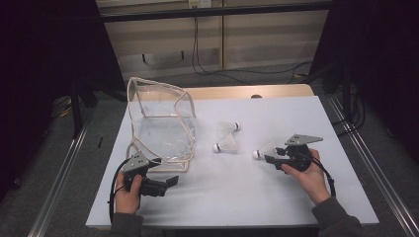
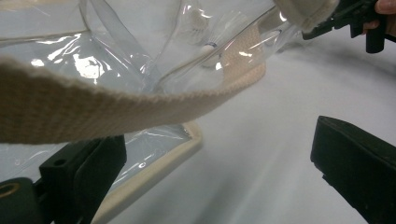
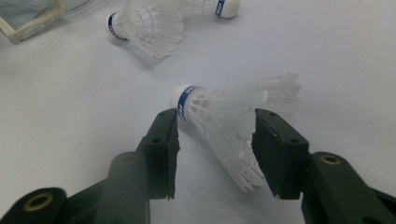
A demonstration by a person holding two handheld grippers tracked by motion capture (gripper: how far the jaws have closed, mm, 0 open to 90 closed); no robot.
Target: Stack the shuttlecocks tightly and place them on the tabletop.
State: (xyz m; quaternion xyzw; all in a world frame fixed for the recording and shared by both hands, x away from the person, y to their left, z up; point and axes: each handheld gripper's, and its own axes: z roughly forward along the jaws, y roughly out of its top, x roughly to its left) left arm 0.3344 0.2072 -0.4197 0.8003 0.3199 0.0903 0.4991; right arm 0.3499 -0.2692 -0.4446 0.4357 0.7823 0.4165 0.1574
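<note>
A white feathered shuttlecock with a blue-banded cork [image 3: 219, 112] is seen lying on its side on the white counter [image 1: 276, 197], toward the right, between the jaws of the right claw [image 3: 215, 154]. The right pad is pressed into the feather skirt; the left pad stands just beside the cork band, and contact there cannot be made out, so the jaws are noted as apart around it, not yet clamped. Two more white shuttlecocks [image 1: 226, 145] [image 1: 230, 127] are found near the counter's middle, well apart from the held hand. To their left a clear plastic bag with beige webbing trim [image 1: 160, 123] is stood open on the counter. The left claw [image 1: 159, 174] is held at the bag's near corner, jaws wide apart, with the beige strap [image 2: 116, 109] draped across between them and the bag's rim beside the left jaw. Nothing is seen lying between the right claw and the bag except the two loose shuttlecocks.
</note>
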